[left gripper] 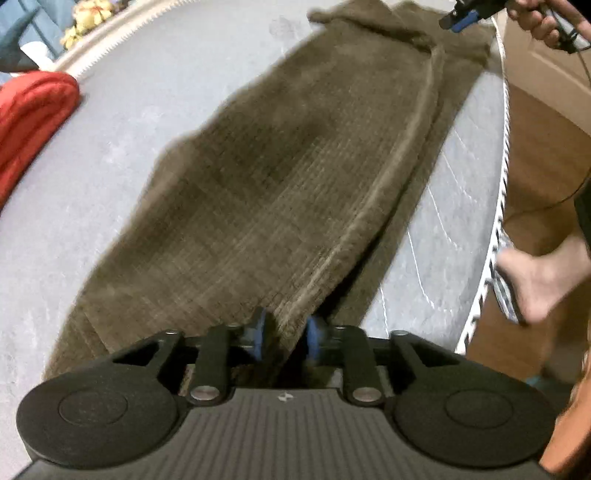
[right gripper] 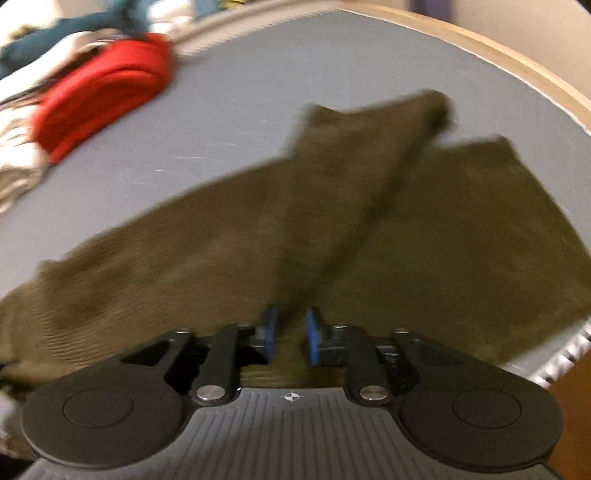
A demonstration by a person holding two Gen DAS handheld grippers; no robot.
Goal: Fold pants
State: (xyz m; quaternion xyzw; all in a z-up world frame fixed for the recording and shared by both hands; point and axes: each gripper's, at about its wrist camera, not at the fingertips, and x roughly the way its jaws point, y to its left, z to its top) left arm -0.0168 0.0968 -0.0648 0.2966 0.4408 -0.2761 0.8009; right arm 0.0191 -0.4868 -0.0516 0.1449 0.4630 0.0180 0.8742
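Note:
Olive-brown knit pants (left gripper: 277, 177) lie lengthwise on a grey mattress (left gripper: 129, 110), one leg folded over the other. At the near end, my left gripper (left gripper: 288, 334) has its blue pads (left gripper: 262, 332) closed on a raised fold of the fabric. At the far end, by the mattress edge, a hand carries my right gripper (left gripper: 460, 20). In the right wrist view the pants (right gripper: 221, 251) rise in a taut ridge to my right gripper (right gripper: 291, 332), which pinches the cloth between its pads (right gripper: 314, 336). Both views are blurred.
A folded red garment (left gripper: 29, 114) (right gripper: 107, 88) lies at the mattress's left side, with a pile of other clothes (right gripper: 22, 140) beyond it. The mattress edge (left gripper: 504, 184) runs along the right, over a wooden floor where a person's bare foot (left gripper: 535, 280) stands.

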